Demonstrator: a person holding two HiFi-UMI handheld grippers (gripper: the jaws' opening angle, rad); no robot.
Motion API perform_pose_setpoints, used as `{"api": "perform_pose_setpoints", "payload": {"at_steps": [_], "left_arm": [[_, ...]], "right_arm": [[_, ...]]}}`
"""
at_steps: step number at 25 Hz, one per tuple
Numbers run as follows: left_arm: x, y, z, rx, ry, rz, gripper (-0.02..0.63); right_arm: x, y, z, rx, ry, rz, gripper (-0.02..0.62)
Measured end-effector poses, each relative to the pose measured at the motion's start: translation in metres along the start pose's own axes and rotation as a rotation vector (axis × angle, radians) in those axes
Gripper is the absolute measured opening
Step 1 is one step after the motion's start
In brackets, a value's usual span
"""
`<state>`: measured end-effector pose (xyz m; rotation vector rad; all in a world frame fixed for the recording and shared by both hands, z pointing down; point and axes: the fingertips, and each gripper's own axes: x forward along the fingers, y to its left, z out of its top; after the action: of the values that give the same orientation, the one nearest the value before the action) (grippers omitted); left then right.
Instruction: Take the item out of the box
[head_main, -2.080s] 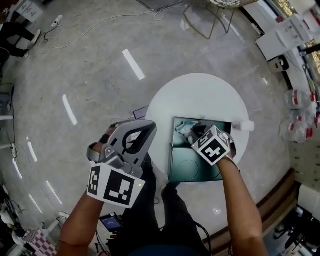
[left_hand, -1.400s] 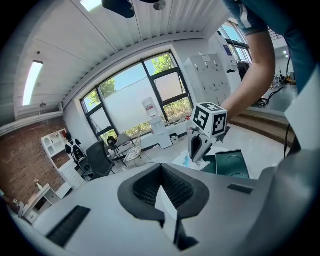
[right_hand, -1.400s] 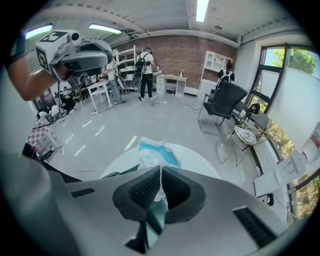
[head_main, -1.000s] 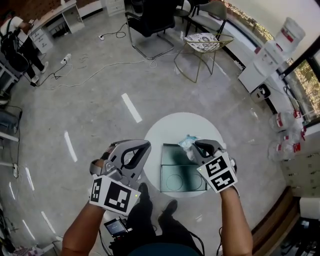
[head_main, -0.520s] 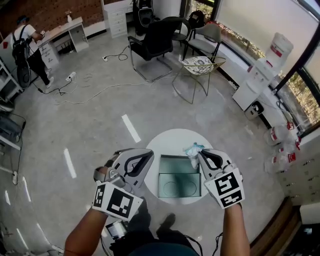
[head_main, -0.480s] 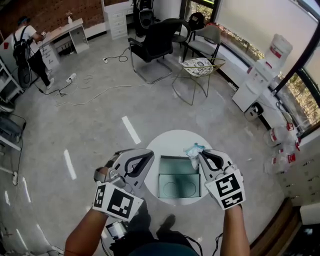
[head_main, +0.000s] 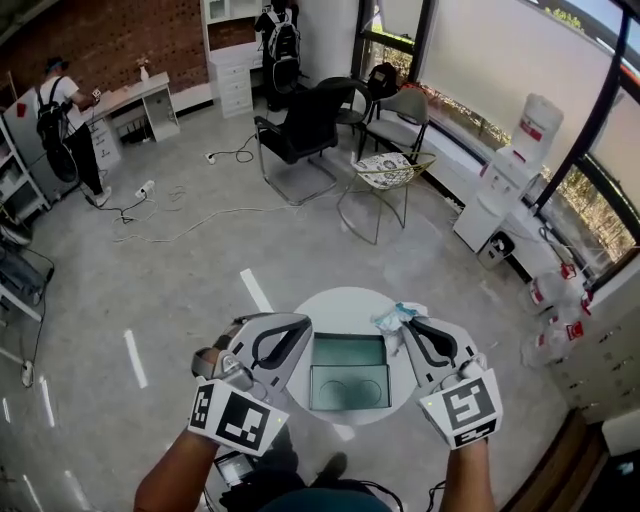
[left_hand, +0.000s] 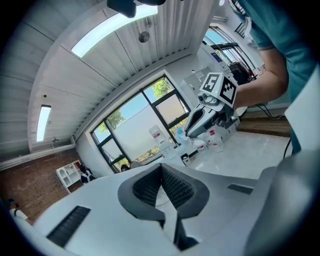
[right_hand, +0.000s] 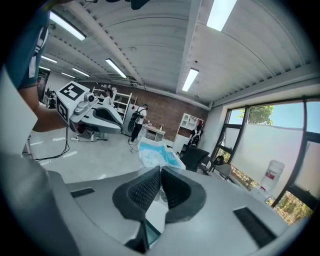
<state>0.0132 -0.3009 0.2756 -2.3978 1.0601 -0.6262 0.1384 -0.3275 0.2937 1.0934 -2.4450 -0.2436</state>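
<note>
An open dark green box (head_main: 350, 385) lies on the round white table (head_main: 335, 305), its inside bare. My right gripper (head_main: 408, 326) is lifted above the box's right side, shut on a crumpled blue-and-white packet (head_main: 393, 317). In the right gripper view the packet (right_hand: 155, 155) sticks out past the closed jaws (right_hand: 160, 172). My left gripper (head_main: 298, 325) hangs left of the box with its jaws together and nothing in them. In the left gripper view these jaws (left_hand: 161, 168) meet, and the right gripper (left_hand: 210, 107) shows beyond with the packet (left_hand: 181, 132).
A black office chair (head_main: 300, 125) and a wire chair (head_main: 385, 175) stand on the floor beyond the table. A water dispenser (head_main: 520, 130) and several water bottles (head_main: 555, 290) are at the right. A person (head_main: 65, 110) stands by a desk far left.
The right gripper has lifted the packet up out of the box and holds it higher. The head view has tilted up, so more of the room shows. The left gripper stays beside the box.
</note>
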Motion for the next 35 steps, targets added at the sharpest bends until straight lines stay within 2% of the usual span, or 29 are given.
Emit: {"api": "perform_pose_setpoints", "payload": {"at_steps": [14,24,35], "left_arm": [[-0.039,-0.012,0.069,0.03,-0.056,0.036,0.018],[-0.053,-0.019,0.085,0.047,-0.07,0.039,0.018],[-0.065,-0.035,0.081,0.045,-0.072,0.045,0.018]], "right_arm": [[-0.099,0.005,0.066,-0.072,-0.147,-0.068,0.044],[-0.131,0.013,0.076,-0.085,-0.168,-0.092,0.043],[-0.141,0.029,0.067,-0.091,-0.167,-0.086,0.043]]}}
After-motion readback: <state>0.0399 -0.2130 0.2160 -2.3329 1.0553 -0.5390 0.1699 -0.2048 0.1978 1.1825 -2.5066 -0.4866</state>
